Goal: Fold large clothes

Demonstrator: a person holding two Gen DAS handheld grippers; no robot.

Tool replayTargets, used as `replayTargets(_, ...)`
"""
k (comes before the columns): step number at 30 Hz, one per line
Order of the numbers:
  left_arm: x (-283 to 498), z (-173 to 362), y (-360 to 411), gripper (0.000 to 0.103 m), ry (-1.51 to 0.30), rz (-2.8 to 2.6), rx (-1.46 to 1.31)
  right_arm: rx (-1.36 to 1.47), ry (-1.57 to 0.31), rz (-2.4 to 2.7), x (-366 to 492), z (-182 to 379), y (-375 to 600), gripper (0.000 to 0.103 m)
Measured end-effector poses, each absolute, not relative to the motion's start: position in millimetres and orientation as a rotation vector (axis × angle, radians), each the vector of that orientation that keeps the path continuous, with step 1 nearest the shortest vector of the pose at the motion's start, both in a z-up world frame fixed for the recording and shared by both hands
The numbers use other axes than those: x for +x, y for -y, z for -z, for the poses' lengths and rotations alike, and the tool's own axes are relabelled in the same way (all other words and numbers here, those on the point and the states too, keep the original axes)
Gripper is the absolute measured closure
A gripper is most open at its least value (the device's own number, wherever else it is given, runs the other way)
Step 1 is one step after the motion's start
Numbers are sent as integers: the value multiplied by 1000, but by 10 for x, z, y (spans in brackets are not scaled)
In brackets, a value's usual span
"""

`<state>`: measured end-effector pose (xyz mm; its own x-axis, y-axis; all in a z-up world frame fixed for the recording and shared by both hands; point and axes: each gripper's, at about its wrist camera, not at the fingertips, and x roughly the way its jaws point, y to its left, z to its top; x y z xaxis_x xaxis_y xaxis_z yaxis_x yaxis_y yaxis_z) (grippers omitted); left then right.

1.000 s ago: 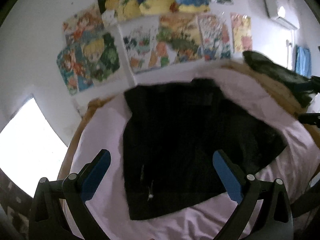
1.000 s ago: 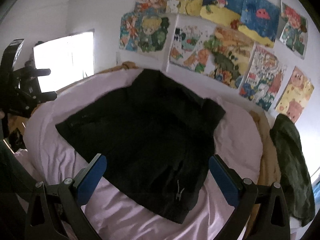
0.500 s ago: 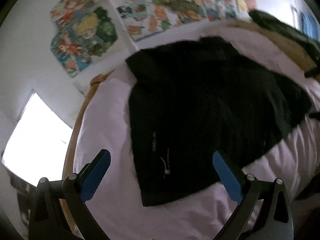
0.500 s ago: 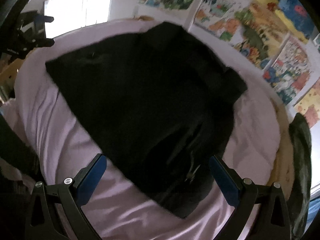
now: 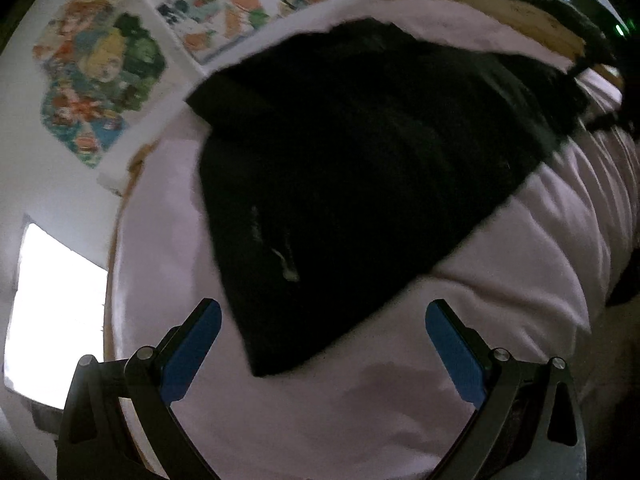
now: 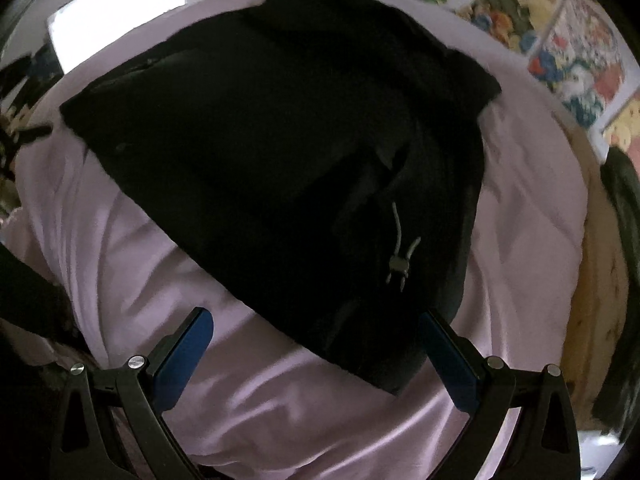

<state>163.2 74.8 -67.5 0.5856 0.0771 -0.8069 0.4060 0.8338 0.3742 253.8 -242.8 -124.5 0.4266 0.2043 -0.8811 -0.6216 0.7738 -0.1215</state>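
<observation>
A large black garment lies spread flat on a pink bed sheet. It also fills the middle of the right wrist view, where a pale drawcord with a toggle shows near its near corner. My left gripper is open and empty, just above the garment's near corner. My right gripper is open and empty, with the garment's near hem between its blue fingertips.
Colourful posters cover the white wall behind the bed. A bright window is at the left. A dark green garment lies along the bed's wooden edge at the right.
Both grippers have moved down and closer to the bed, so the black garment looks larger. Both stayed open.
</observation>
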Motion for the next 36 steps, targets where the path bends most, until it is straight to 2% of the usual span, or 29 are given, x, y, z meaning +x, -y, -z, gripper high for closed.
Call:
replayTargets(10, 1753, 1235, -935, 2, -1057, 35, 675, -388, -1010, -541, 2558, 1140, 2462, 0)
replayTargets(18, 1815, 1196, -947, 1, -976, -65, 739, -482, -988, -548, 2460, 1189, 2389, 0)
replayTargets(27, 1967, 1075, -1166, 2, -951, -194, 685, -504, -994, -551, 2461, 1241, 2371, 0)
replayTargets(36, 1947, 1034, -1106, 5, -927, -200, 693, -883, -848, -463, 2245, 1673, 2196, 0)
